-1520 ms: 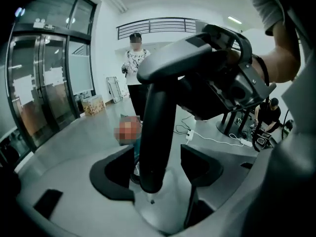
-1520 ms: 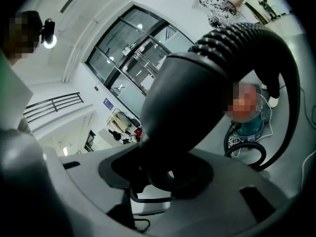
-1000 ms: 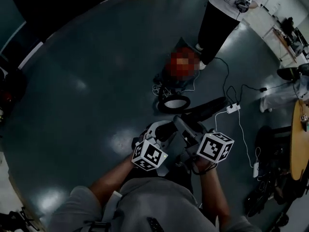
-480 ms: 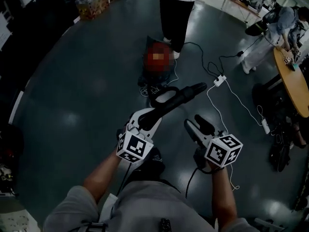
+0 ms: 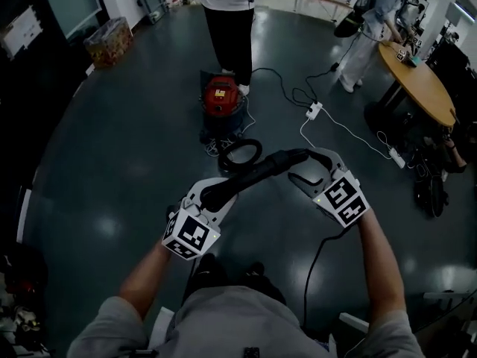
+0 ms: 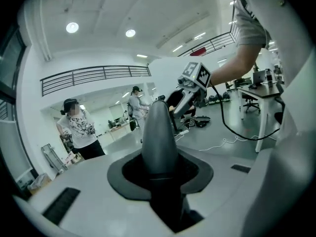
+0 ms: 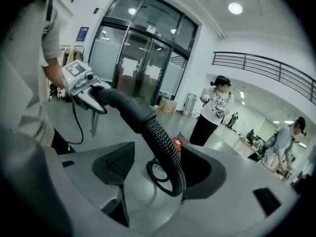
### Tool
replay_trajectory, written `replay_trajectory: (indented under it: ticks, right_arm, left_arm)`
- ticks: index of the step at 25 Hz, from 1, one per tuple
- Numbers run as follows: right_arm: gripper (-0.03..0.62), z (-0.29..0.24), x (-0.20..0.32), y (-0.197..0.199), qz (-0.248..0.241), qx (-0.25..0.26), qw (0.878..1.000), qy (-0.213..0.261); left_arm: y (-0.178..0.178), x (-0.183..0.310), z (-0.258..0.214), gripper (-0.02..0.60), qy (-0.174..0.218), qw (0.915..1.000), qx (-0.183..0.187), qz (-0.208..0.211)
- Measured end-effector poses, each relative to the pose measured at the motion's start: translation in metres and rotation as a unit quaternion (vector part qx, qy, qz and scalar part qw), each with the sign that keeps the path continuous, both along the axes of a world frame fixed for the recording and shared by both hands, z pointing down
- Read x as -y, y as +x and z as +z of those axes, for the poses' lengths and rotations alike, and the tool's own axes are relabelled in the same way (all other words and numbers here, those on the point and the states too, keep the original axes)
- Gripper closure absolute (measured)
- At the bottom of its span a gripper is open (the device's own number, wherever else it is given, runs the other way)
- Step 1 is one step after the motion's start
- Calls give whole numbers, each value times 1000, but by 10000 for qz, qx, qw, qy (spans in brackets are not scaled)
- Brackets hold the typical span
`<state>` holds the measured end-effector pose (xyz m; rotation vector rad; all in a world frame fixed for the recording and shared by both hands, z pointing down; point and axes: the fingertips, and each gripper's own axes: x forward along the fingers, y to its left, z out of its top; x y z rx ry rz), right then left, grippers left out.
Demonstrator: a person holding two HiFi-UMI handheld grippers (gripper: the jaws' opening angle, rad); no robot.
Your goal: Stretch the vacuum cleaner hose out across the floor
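Hose [image 5: 253, 174] of the red vacuum cleaner [image 5: 222, 98], raised above the floor [image 5: 112, 162] between two grippers. Left gripper [image 5: 214, 195] is clamped on the hose's smooth dark end piece [image 6: 158, 132]. Right gripper [image 5: 304, 164] has just been opening its jaws, which now stand wide with the ribbed section [image 7: 160, 135] passing loosely between them. A slack loop [image 5: 240, 154] lies on the floor, just in front of the cleaner.

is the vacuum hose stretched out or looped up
Looped: a coil of the hose lies by the red vacuum cleaner, its end held in the left gripper.
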<state>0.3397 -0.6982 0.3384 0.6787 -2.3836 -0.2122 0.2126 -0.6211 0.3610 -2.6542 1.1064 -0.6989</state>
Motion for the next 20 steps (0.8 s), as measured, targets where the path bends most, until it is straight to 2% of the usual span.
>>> replay_trajectory:
  ticks: [2, 5, 8, 12, 13, 14, 17, 20]
  right_arm:
    - [316, 14, -27, -5, -120, -289, 9995, -7]
    - [316, 29, -59, -25, -27, -554, 9983, 149]
    - [316, 41, -88, -63, 143, -683, 9971, 309]
    - [318, 56, -139, -120, 333, -916, 9949, 270]
    - [343, 57, -153, -131, 440, -975, 9938, 299]
    - [414, 57, -168, -140, 549, -1029, 9927, 317]
    - [431, 64, -224, -162, 670, -1313, 9890, 139]
    - [439, 70, -283, -173, 770, -1426, 9866, -170]
  left_arm:
    - [-10, -24, -1, 463, -9, 9992, 59, 401]
    - [-38, -58, 1, 463, -21, 9953, 38, 968]
    - [-75, -97, 4, 463, -105, 9882, -6, 1525]
    - [-131, -141, -2, 463, -195, 9771, -106, 2115]
    - [-143, -151, -4, 463, -188, 9749, -112, 2215]
    - [-155, -161, -6, 463, -174, 9726, -92, 2317]
    - [-181, -196, -5, 463, -206, 9619, 65, 2725]
    - [-194, -232, 4, 463, -295, 9465, 424, 3186]
